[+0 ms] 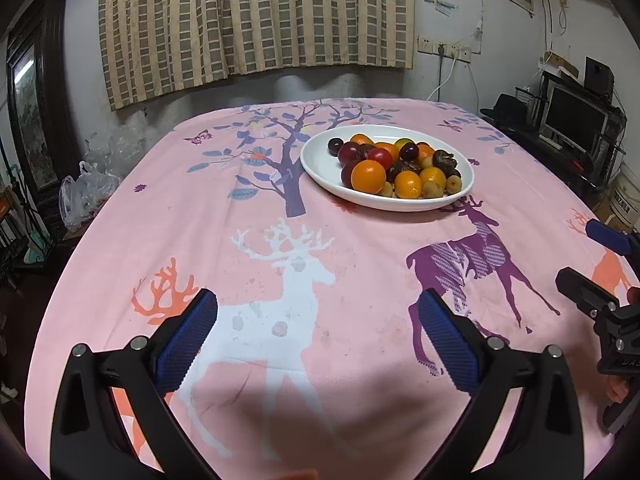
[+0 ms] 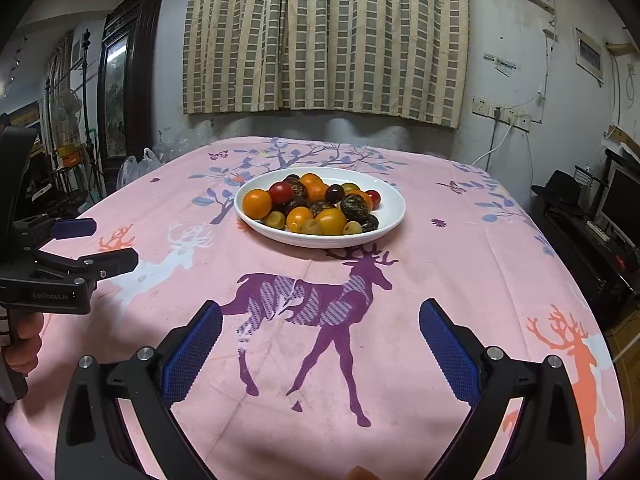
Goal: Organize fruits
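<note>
**A:** Where's the fruit?

**B:** All in one white plate, far half of the table, roughly centre. Piled toward the near and right part of it; the far-left part of the plate shows bare in the left wrist view.

**A:** What's in the pile?

**B:** Orange round fruits, a red one, dark purple ones, small yellow-green ones along the near edge, and dark wrinkled ones at the right. All touching, heaped. Nothing loose on the cloth.

**A:** Grippers?

**B:** Left gripper spread wide, holding nothing, over the white deer print. Right gripper also spread wide and unloaded, over the purple deer print. Both on the near side, well apart from the plate, pointing toward it.

**A:** Seen from each other?

**B:** Yes. Right one shows at the right edge of the left view, jaws apart. Left one shows at the left edge of the right view, a hand on its grip.

**A:** Surroundings?

**B:** Pink tablecloth with deer and tree prints, checked curtain on the wall behind, a monitor at the right.
</note>
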{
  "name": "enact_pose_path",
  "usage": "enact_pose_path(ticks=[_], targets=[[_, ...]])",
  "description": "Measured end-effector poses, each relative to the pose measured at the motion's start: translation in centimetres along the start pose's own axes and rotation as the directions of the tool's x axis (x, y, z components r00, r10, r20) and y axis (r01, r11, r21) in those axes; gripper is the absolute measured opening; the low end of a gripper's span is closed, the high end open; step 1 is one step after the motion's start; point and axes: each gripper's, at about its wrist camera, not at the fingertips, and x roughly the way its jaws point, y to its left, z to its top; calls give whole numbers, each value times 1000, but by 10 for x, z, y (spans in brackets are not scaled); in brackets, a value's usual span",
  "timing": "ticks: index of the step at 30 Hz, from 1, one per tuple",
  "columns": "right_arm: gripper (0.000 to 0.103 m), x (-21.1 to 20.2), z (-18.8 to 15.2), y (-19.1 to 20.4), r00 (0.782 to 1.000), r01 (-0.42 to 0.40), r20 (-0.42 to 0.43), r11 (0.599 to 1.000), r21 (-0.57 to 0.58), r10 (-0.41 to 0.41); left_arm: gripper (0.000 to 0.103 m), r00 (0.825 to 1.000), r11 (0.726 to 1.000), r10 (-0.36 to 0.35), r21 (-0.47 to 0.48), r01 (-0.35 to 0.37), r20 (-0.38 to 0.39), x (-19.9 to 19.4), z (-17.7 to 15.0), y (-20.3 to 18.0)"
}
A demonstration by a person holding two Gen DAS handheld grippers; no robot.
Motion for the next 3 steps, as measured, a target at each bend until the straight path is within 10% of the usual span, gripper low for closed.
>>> enact_pose_path(ticks=[3], targets=[[100,1,0,0,1000,3,-7,1000,1,-3,99,999,999,47,14,-47,13,1,-1,-1]])
